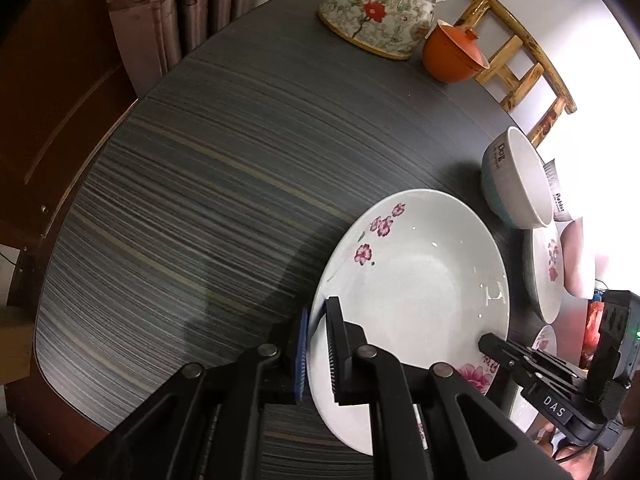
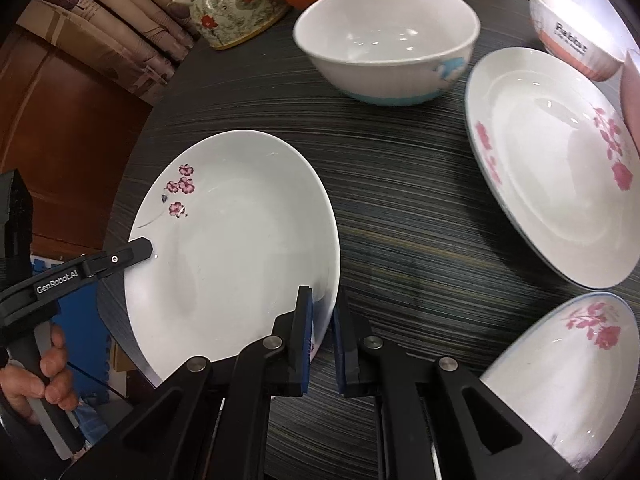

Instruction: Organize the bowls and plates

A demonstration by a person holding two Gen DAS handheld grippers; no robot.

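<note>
The white floral plate [image 2: 232,248] is held at two opposite points of its rim and lies between the two tools above the dark striped table [image 1: 180,184]. The left gripper [image 1: 318,350] is closed on the rim at the plate's left edge, one pad under the rim and one over it. The right gripper [image 2: 322,336] is closed on the rim at the right edge in the same manner. The grip line therefore runs across the plate from side to side, and the plate is tilted rather than level.

The second floral plate [image 2: 552,168] lies flat on the table to the right, well apart, on the right gripper's side. The blue-banded white bowl [image 2: 386,40] stands beyond the two plates. If stacking is intended, the held plate would need to be carried rightward, with the right gripper leading.
</note>
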